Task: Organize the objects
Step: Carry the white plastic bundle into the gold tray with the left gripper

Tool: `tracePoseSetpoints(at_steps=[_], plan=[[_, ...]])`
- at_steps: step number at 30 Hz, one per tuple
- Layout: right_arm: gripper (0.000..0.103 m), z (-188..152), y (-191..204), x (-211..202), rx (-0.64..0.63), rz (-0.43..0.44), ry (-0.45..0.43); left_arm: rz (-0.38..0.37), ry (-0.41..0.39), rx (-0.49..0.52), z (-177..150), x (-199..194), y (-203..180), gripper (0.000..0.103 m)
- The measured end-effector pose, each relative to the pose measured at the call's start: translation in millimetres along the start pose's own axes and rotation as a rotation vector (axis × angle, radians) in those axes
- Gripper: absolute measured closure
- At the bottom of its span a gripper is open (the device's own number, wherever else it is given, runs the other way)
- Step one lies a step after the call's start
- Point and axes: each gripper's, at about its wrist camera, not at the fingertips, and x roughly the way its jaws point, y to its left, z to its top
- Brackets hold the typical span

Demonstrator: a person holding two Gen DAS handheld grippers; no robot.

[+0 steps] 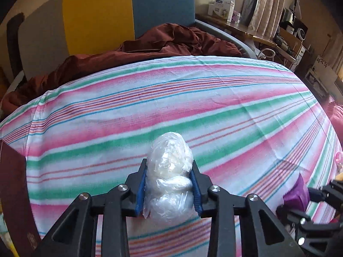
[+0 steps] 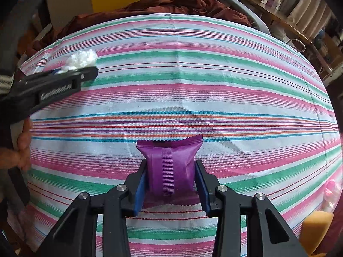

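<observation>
Clear bundle: a knotted, crinkled clear plastic bundle point(image 1: 170, 175) with something white inside sits between my left gripper point(image 1: 169, 184) jaws, both blue pads pressing its sides; its rounded end sticks out past the tips.
Bundle's place: over the bed point(image 1: 193, 111), toward its left edge as my right wrist view shows it.
Purple packet: a purple packet point(image 2: 172, 167) with serrated ends and a ribbed seam down its middle is clamped in my right gripper point(image 2: 171, 182) jaws, pads against both sides.
Packet's place: low over the near middle of the bed; I cannot tell whether it touches the sheet.
Left jaws: narrow, closed on the bundle.
Right jaws: narrow, closed on the packet.
Hands: fingers of my left hand point(image 2: 23, 147) show behind the left gripper's black frame.
Bed: a sheet striped pink, green, white and blue covers it, with a few creases near the middle.
Far edge: a rumpled rust-brown blanket point(image 1: 163, 42) lies beyond the sheet.
Near right corner: an orange sponge-like block point(image 2: 317, 229) and a small pink-and-clear item point(image 2: 331, 192), too blurred to name.
Near left edge: a dark red booklet point(image 1: 15, 197).
</observation>
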Motion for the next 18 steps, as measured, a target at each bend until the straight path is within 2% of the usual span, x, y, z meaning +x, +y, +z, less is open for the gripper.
tracePoseSetpoints(at_steps=[11,18], plan=[[0.060,-1.8,-2.0,-0.1,0.005,0.000,-0.007,0.025,-0.086,-0.013,-90.8,-59.4,-10.5,0.068],[0.059,-8.8,6.7,-4.0,-0.024,-0.032,-0.021,0.035,-0.120,0.012,-107.5,-66.6,-14.4,0.068]])
